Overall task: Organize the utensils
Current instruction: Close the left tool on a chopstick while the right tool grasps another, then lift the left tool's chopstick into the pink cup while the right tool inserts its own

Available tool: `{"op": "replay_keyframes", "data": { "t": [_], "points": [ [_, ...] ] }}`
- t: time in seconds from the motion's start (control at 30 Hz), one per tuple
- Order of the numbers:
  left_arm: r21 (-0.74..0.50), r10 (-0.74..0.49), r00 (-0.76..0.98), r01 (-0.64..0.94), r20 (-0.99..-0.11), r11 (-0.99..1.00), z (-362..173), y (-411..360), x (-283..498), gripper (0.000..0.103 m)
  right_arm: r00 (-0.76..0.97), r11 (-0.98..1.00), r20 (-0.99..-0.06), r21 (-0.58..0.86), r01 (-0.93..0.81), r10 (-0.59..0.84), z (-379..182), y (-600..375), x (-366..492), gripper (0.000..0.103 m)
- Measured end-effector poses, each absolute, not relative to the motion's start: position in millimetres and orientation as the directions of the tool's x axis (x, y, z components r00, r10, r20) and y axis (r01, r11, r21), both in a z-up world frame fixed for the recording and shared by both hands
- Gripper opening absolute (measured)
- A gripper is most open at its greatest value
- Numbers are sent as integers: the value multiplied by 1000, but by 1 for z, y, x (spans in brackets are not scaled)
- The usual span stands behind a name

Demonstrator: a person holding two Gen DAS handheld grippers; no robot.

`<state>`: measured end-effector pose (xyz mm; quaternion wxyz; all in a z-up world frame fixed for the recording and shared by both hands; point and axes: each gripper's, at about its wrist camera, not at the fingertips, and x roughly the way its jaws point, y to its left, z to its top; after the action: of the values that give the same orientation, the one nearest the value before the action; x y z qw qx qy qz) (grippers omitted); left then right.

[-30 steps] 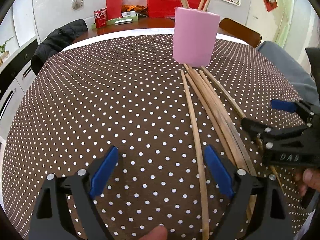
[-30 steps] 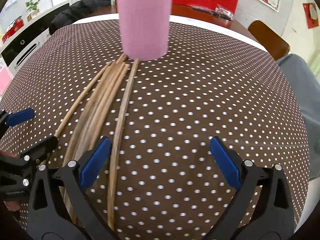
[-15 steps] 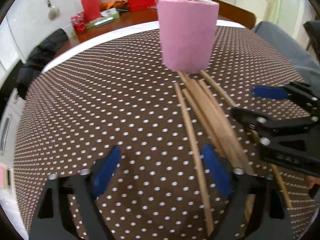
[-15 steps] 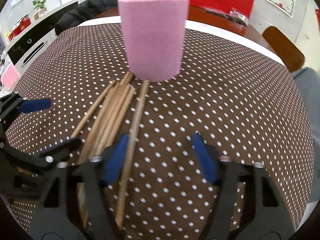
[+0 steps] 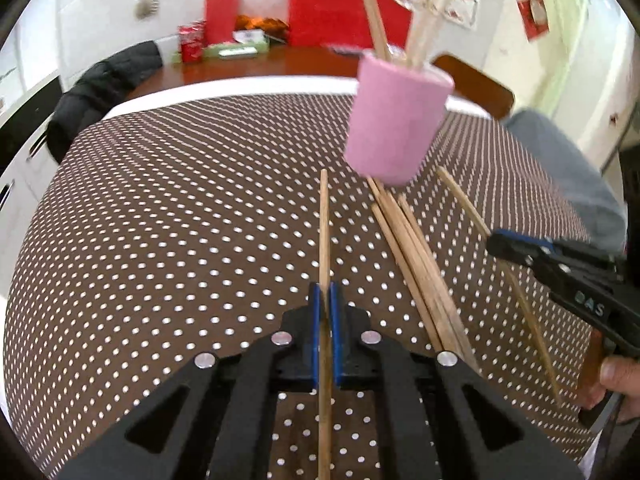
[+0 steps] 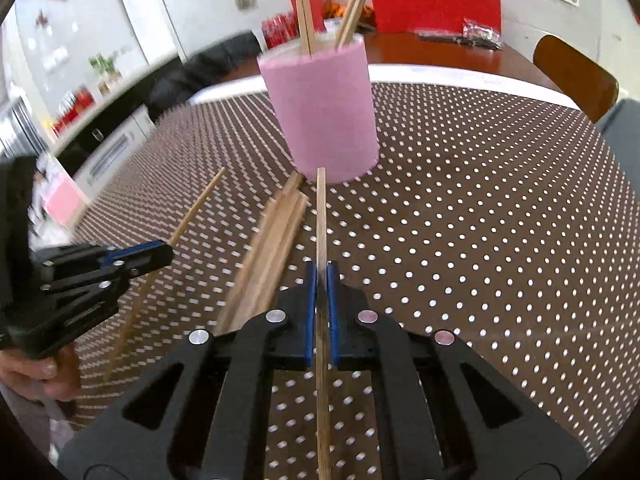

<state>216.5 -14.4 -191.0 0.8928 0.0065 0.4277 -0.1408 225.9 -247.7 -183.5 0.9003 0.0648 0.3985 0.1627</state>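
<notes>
Chopsticks are the job, and both grippers have one each. The left gripper (image 5: pixel 325 308) has just been closing, and its blue pads now pinch a single chopstick (image 5: pixel 324 224) near the middle, its tip reaching out over the dotted tablecloth (image 5: pixel 168 216). The right gripper (image 6: pixel 321 284) has likewise just been closing and clamps another chopstick (image 6: pixel 321 216), whose tip points at the base of the pink cup (image 6: pixel 326 116). That cup stands upright on the cloth with several chopsticks already leaning inside it. A loose bundle (image 5: pixel 416 264) of chopsticks lies flat between the two grippers, its far ends touching the foot of the cup.

The step in hand looks like carrying each stick up and dropping it into the cup. To do it well, lift one stick at a time high enough for its lower end to clear the rim, tilt it close to upright, and aim for a gap between the sticks already inside. Bringing both in together risks the grippers crowding each other, or a long end sweeping the light-looking cup over. Loosen the pinch only once the end is well inside.
</notes>
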Motion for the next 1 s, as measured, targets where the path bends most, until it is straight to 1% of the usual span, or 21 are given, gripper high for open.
{"op": "replay_keyframes", "data": {
  "t": [0.27, 0.47, 0.63, 0.73, 0.9, 1.0],
  "points": [
    [-164, -292, 717, 245, -633, 956, -153, -6, 194, 5, 678, 894, -588, 360, -268, 441, -155, -254, 196, 6],
    [-179, -313, 759, 257, -571, 950, -137, -9, 184, 5, 694, 876, -547, 391, -283, 468, -147, -254, 183, 6],
    [-196, -328, 794, 264, -511, 944, -125, -6, 184, 5, 724, 863, -492, 406, -300, 483, -134, -256, 173, 6],
    [-204, -346, 824, 283, -449, 937, -112, -4, 182, 5, 745, 856, -452, 411, -313, 490, -123, -259, 169, 6],
    [-193, -364, 852, 312, -376, 930, -92, -8, 187, 5, 776, 851, -399, 413, -324, 489, -104, -263, 171, 6],
    [-192, -386, 871, 341, -304, 920, -76, -9, 191, 5, 793, 848, -365, 412, -332, 488, -92, -265, 174, 6]
  ]
}}
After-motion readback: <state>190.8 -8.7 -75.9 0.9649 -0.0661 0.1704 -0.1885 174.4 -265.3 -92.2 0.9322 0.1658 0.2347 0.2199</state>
